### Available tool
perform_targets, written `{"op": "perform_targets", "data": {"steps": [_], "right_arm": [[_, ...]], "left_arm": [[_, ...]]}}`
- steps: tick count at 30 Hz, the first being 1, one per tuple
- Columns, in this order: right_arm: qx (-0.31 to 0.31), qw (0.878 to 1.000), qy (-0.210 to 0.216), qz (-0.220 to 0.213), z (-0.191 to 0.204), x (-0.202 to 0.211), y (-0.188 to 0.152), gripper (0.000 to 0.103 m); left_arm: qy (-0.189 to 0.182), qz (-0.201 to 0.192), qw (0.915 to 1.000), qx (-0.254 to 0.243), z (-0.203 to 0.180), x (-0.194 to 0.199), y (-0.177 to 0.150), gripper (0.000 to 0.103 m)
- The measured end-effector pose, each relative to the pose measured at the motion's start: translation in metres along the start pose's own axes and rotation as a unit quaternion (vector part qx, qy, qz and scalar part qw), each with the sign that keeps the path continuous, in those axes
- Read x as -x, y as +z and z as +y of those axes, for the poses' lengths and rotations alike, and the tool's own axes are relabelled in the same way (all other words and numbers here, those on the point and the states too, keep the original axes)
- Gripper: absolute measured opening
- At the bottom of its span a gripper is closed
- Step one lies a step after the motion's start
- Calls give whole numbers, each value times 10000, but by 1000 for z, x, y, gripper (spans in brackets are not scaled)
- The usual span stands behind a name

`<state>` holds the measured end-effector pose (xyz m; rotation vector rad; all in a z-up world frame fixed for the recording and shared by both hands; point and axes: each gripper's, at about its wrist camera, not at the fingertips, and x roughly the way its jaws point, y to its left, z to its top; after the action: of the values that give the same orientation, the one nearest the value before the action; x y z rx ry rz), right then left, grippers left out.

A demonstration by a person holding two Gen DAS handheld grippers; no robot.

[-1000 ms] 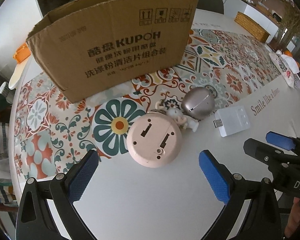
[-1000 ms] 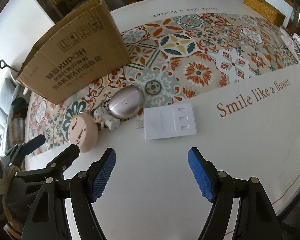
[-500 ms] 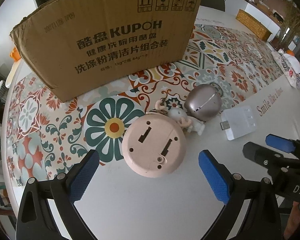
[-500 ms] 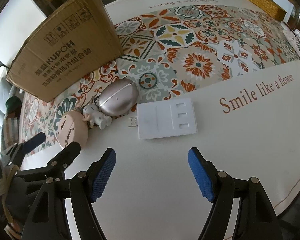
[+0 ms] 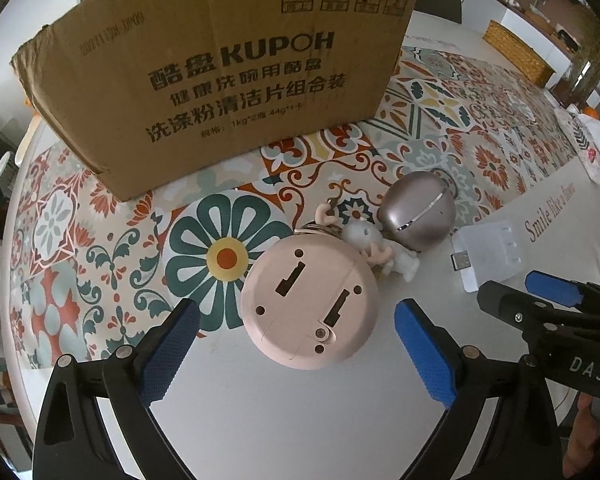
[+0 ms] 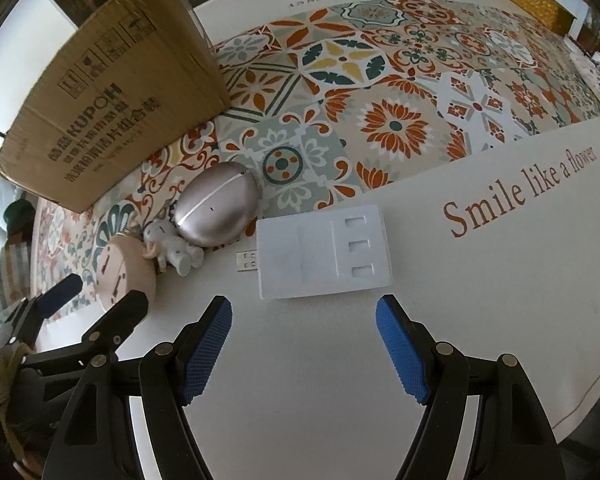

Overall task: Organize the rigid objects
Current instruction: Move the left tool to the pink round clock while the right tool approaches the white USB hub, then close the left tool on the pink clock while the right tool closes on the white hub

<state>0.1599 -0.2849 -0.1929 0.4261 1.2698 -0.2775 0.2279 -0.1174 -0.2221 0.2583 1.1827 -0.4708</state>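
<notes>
We are at the approach step, nothing grasped yet. Our left gripper point(image 5: 296, 344) hangs with jaws spread and empty above the pink round gadget point(image 5: 310, 304), lying underside-up near the tabletop's point(image 6: 500, 280) front edge. Our right gripper point(image 6: 304, 344) hangs released just short of the white USB hub point(image 6: 324, 254), lying flat, long axis along that edge, plug toward the gadget. Next, we judge, each must straddle its object, then carry it to the cardboard box point(image 5: 220, 68).

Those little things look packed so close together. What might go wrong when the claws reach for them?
The pink round disc touches the small white figurine, which leans on the silver egg-shaped case. Closing the left gripper on the disc may drag the figurine and roll the case. The flat white adapter may slip from the right gripper.
</notes>
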Motion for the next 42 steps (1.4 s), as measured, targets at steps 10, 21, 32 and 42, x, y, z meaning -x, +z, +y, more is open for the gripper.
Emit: {"op": "perform_targets", "data": {"steps": [10,21,32,42], "right_arm": [[170,9997,-120,161,0,-22,12,75],[628,9952,-733,171,8,-36,24,79],[1092,9902,-869,47,27,-44,28,76],[1035,9930,-569,-1,20,-38,24,76]], "left_arm": [[54,56,10000,9,-4,-12,2,99],[-17,100,9998,144,-9,-18,2,99],[65,100,9995,296,-7,-18,0,99],[140,112,9994,287,-4,-18,-3,99]]}}
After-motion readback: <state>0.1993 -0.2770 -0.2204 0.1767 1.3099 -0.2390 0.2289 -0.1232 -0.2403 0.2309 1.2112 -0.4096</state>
